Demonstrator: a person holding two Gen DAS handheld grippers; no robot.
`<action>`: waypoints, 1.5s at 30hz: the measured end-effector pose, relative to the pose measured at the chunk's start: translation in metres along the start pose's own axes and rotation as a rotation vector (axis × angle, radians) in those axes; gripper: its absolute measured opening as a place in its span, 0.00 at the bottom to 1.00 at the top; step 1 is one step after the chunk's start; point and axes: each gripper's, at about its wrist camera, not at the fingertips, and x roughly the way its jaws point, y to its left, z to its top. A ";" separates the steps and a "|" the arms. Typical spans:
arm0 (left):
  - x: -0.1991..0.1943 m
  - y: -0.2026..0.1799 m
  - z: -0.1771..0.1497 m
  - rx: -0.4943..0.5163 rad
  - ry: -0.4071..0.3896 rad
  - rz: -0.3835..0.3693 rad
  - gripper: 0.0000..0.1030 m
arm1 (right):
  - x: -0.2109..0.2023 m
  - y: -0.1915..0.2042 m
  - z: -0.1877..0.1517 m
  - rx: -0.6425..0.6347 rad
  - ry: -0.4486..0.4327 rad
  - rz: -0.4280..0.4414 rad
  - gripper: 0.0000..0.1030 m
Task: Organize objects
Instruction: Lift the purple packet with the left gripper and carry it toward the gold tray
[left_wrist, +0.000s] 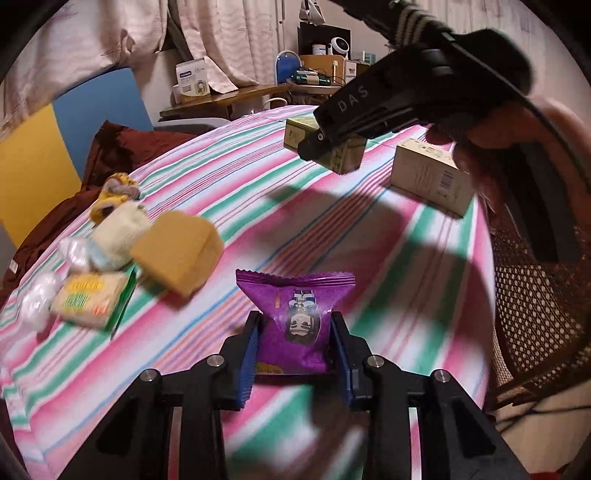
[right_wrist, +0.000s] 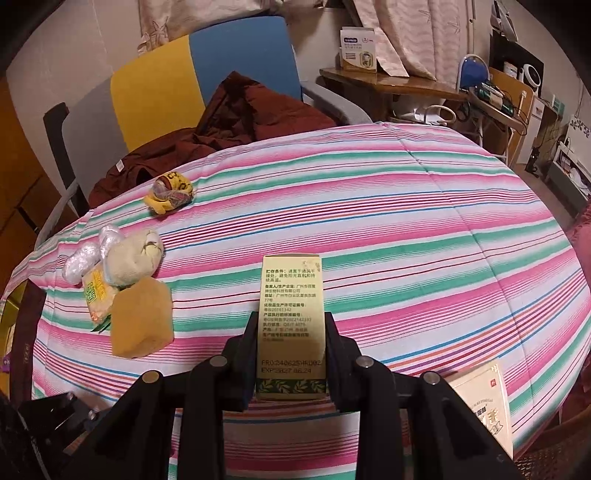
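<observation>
My left gripper (left_wrist: 295, 325) is shut on a purple snack packet (left_wrist: 295, 317) and holds it above the striped cloth. My right gripper (right_wrist: 291, 321) is shut on a tall green-and-yellow carton (right_wrist: 291, 317) with printed text. In the left wrist view the right gripper (left_wrist: 314, 146) hovers at the far side with that carton (left_wrist: 332, 147) in its jaws. A cluster lies at the left: a tan block (left_wrist: 177, 254), a cream pouch (left_wrist: 118, 232), a yellow-green packet (left_wrist: 90, 301) and clear wrapped pieces (left_wrist: 37, 299).
A white box (left_wrist: 428, 177) lies on the cloth at the right; its corner shows in the right wrist view (right_wrist: 484, 402). A yellow toy (right_wrist: 170, 194) sits far left. A dark red garment (right_wrist: 229, 118) lies on a chair. A wicker chair (left_wrist: 535, 302) stands at right.
</observation>
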 end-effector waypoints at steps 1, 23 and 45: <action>-0.006 0.000 -0.006 -0.013 -0.006 0.002 0.35 | 0.000 0.001 0.000 -0.003 0.000 0.000 0.29; -0.115 0.070 -0.073 -0.343 -0.108 0.109 0.35 | 0.016 0.052 -0.022 -0.201 0.044 -0.039 0.29; -0.218 0.207 -0.178 -0.710 -0.118 0.322 0.35 | -0.044 0.165 -0.055 -0.251 -0.136 0.205 0.29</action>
